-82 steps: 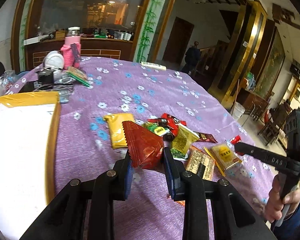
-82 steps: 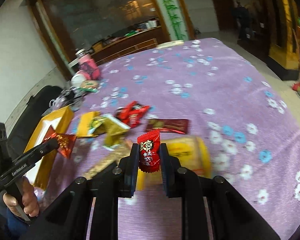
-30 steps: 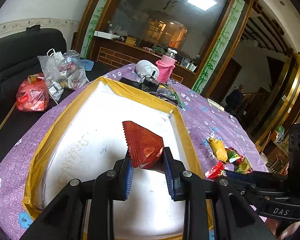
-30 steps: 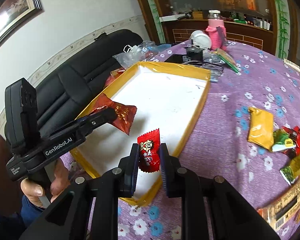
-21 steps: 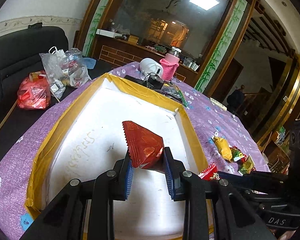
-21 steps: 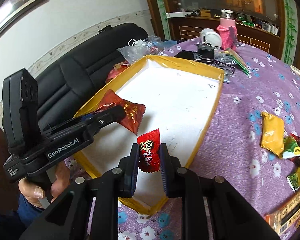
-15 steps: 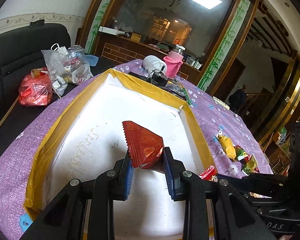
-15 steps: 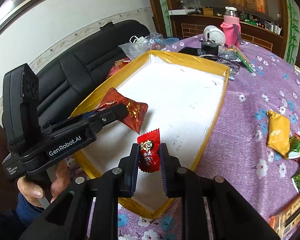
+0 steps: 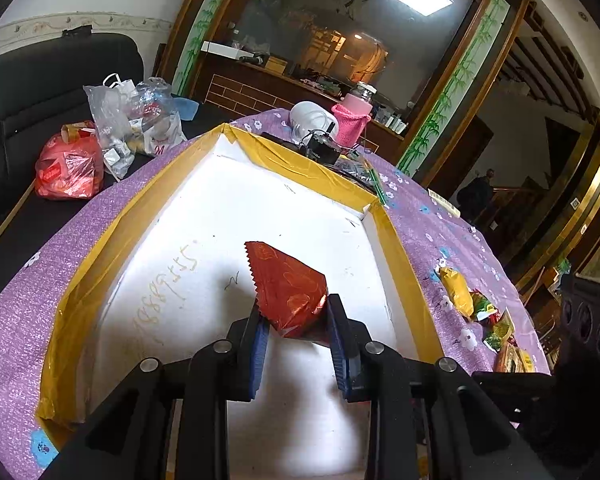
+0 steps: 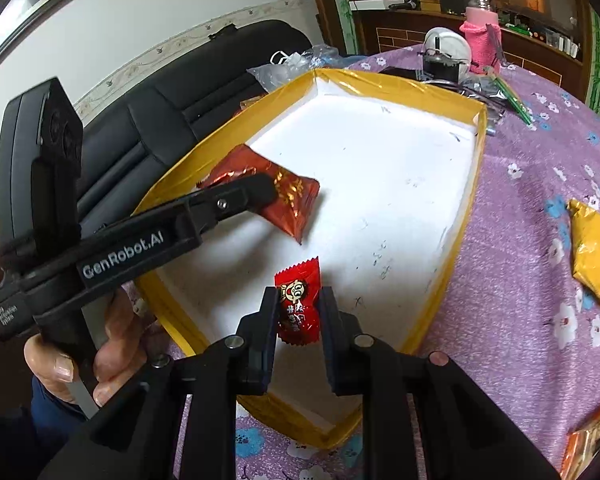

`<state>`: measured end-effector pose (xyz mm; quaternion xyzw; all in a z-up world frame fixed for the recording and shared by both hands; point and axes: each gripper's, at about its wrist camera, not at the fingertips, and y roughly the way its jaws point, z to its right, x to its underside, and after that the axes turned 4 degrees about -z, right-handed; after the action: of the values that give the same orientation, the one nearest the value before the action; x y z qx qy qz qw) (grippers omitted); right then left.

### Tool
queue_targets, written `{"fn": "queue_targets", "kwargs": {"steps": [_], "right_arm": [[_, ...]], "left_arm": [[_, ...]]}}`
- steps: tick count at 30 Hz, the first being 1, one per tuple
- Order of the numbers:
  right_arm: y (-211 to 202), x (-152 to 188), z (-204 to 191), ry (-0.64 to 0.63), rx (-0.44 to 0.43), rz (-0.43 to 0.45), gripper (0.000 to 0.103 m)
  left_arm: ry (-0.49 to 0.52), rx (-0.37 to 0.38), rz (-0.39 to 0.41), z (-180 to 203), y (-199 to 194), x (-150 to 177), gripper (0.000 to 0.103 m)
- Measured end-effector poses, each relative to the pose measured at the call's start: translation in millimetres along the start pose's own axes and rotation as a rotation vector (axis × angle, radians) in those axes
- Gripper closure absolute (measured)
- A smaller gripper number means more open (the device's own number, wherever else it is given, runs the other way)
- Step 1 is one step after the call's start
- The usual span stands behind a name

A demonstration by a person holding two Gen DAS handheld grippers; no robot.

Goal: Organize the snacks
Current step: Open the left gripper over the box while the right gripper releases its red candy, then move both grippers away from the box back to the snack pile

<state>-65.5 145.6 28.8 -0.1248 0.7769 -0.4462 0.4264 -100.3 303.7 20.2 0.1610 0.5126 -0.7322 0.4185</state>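
Observation:
My left gripper is shut on a dark red foil snack packet and holds it above the white floor of a shallow box with yellow taped walls. The right wrist view shows the same packet in the left gripper over the box. My right gripper is shut on a small red candy wrapper with a cartoon face, above the box's near end. Loose snacks lie on the purple flowered cloth to the right of the box, among them a yellow packet.
A pink bottle, a white helmet-like object and cables sit beyond the box's far end. A black sofa with plastic bags stands left of the table. The table edge is close on the left.
Both grippers carried their snacks from the loose pile on the cloth over to the box. In the last second they moved slightly further over its white floor; both stay shut.

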Motion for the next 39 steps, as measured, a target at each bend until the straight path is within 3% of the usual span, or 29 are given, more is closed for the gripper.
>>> {"fn": "queue_targets", "kwargs": {"steps": [20, 21, 23, 25, 33, 39], "right_arm": [[0, 1, -1, 0.001, -0.010, -0.004, 0.083], [0, 1, -1, -0.001, -0.007, -0.004, 0.082], [-2, 2, -3, -0.001, -0.008, -0.003, 0.079], [-6, 2, -4, -0.001, -0.004, 0.008, 0.076], [-35, 8, 2, 0.023, -0.011, 0.072, 0.068], [-55, 13, 12, 0.050, -0.016, 0.114, 0.067]], "left_arm": [[-0.002, -0.021, -0.005, -2, 1, 0, 0.073], [-0.005, -0.017, -0.006, -2, 0, 0, 0.070], [-0.013, -0.006, -0.005, -4, 0, 0, 0.054], [-0.021, -0.004, 0.014, -5, -4, -1, 0.047], [-0.004, -0.033, 0.038, 1, -12, -3, 0.045], [0.020, -0.057, 0.075, 12, -24, -8, 0.037]]}}
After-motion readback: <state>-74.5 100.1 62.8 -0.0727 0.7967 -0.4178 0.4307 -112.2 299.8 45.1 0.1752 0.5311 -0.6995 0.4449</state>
